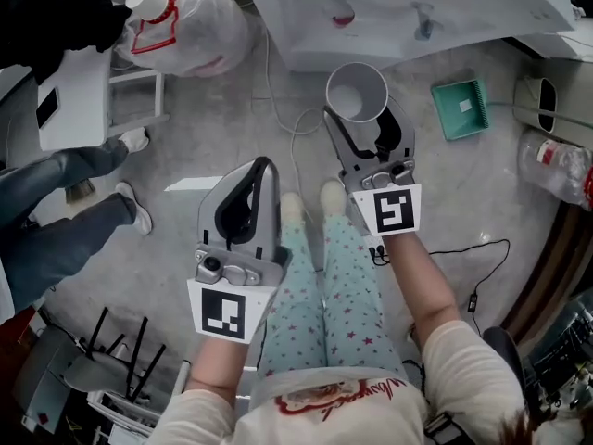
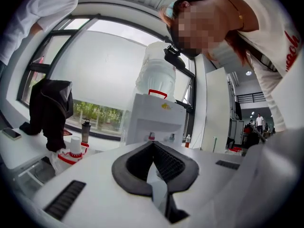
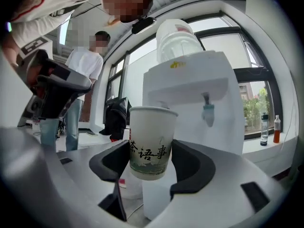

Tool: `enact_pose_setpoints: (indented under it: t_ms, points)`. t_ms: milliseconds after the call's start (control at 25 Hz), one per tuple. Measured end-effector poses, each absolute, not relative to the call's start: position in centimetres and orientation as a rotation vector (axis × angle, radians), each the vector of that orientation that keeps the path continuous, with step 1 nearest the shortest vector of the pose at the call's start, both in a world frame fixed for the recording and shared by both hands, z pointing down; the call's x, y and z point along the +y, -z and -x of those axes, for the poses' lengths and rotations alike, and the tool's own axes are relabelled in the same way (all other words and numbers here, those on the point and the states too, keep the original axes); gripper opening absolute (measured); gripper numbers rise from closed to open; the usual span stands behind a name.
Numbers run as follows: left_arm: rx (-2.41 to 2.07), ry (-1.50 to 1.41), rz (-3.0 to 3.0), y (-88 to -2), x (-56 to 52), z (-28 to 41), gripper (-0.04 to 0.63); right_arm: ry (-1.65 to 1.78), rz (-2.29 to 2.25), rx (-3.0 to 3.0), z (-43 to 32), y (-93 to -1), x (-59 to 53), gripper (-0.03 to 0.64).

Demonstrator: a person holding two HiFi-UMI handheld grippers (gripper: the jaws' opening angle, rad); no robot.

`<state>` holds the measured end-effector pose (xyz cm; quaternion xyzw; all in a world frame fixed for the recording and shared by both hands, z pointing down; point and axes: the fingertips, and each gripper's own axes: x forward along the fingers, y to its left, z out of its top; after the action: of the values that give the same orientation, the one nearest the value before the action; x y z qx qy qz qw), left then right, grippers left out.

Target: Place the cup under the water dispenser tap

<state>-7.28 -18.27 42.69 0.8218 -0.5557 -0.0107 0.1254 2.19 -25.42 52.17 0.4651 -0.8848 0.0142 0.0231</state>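
A white paper cup [image 3: 149, 141] with black characters stands upright between the jaws of my right gripper [image 3: 151, 163], which is shut on it. From the head view the cup [image 1: 357, 92] is empty, held in the right gripper [image 1: 368, 135] just short of the white water dispenser [image 1: 398, 17]. The dispenser [image 3: 190, 99] stands right behind the cup, its blue tap [image 3: 207, 112] up and to the right of the rim. A red tap [image 1: 342, 14] and a second tap [image 1: 423, 19] show from above. My left gripper [image 1: 243, 213] hangs lower left, shut and empty, its pads [image 2: 156, 167] together.
A green dustpan [image 1: 460, 108] lies right of the dispenser, a plastic bottle [image 1: 556, 163] farther right. A white cable [image 1: 295, 142] runs across the floor. A plastic bag [image 1: 190, 21] sits far left by a table [image 1: 79, 91]. A seated person's legs [image 1: 65, 202] are at left.
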Motion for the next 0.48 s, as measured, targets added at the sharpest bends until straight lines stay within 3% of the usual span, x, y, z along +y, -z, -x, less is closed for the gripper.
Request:
enact_pose_setpoints:
  t_ms: [480]
  points:
    - [-1.602, 0.01, -2.355, -47.1, -19.9, 8.7, 0.02, 0.075, -1.324, -2.706, 2.4, -60.6, -31.6, 0.285]
